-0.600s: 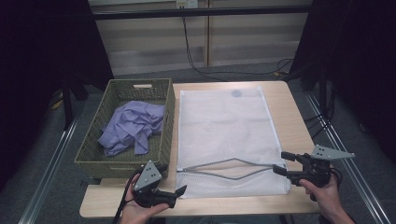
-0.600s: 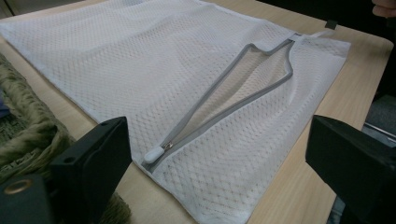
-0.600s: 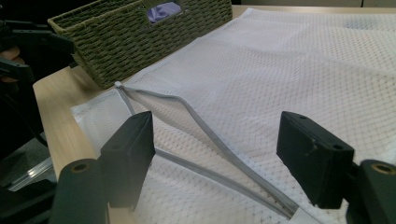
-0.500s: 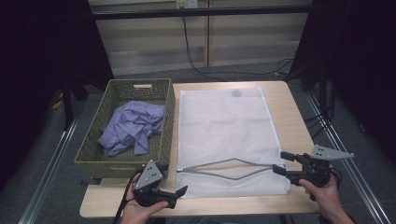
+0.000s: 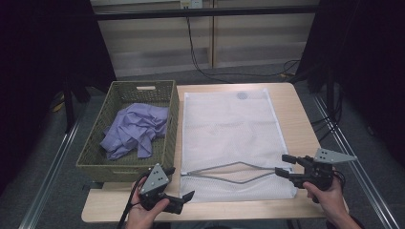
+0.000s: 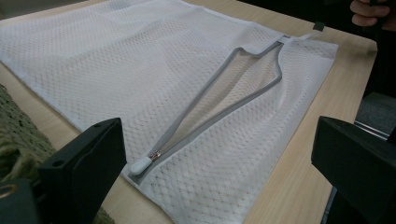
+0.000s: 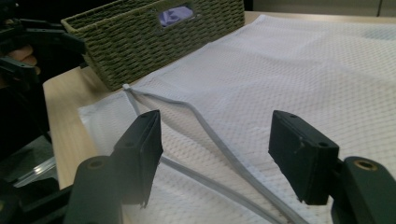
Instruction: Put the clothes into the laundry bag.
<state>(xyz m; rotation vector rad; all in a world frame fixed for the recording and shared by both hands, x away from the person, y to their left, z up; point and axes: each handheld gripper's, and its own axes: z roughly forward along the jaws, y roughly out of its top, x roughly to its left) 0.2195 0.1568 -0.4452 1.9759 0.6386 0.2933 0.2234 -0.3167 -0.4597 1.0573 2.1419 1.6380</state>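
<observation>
Table (image 5: pixel 305 119) unchanged; left gripper (image 5: pixel 184 199) nudged slightly toward mesh bag (image 5: pixel 229 129).

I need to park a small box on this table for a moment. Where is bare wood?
Bare patches of the light wooden table: a strip right of the white mesh laundry bag and a narrow strip along the near edge. The left is crowded by the green woven basket holding a purple cloth.
</observation>
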